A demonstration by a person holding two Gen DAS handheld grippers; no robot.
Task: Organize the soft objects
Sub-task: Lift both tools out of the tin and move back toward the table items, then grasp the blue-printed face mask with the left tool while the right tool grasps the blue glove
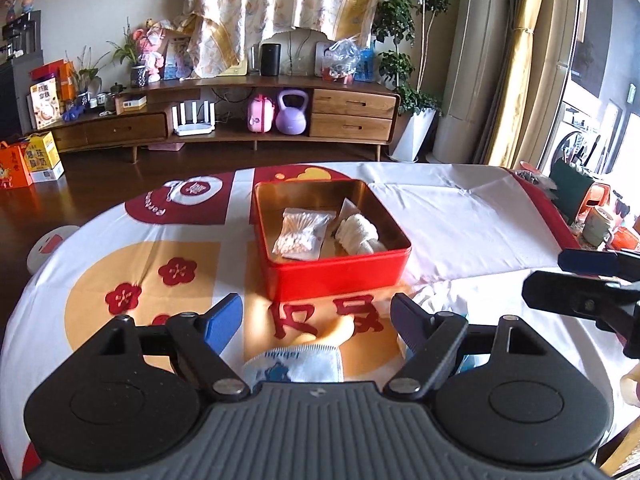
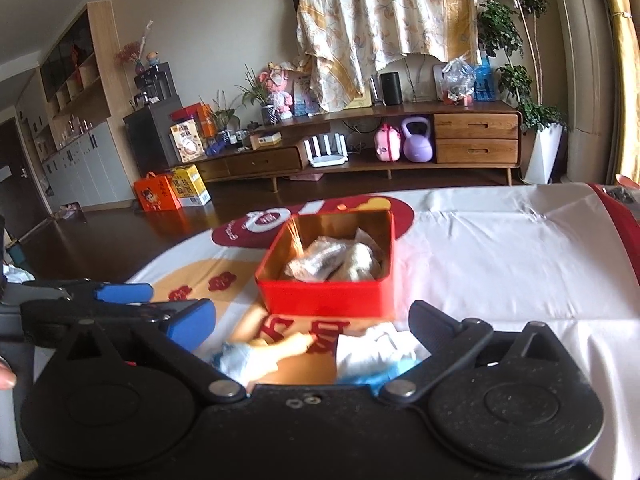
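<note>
A red tin box [image 1: 340, 272] with a gold inside stands on the patterned tablecloth [image 1: 160, 248]. It holds a clear bag of cotton swabs [image 1: 299, 233] and a rolled white cloth [image 1: 357, 233]. My left gripper [image 1: 316, 316] is open and empty, just in front of the box. Below it lies a small doll [image 1: 308, 354] in a white and blue garment. My right gripper [image 2: 312, 316] is open and empty, over the doll [image 2: 260, 354] and a white and blue cloth [image 2: 376, 350]. The box [image 2: 324, 292] is just beyond it. The right gripper shows at the left view's right edge [image 1: 580, 280].
The table's far edge drops to a dark wood floor [image 1: 100, 184]. A long wooden TV cabinet [image 1: 224, 120] stands against the back wall. Cups and clutter [image 1: 600, 224] sit at the table's right end. A white cloth area [image 1: 460, 216] lies right of the box.
</note>
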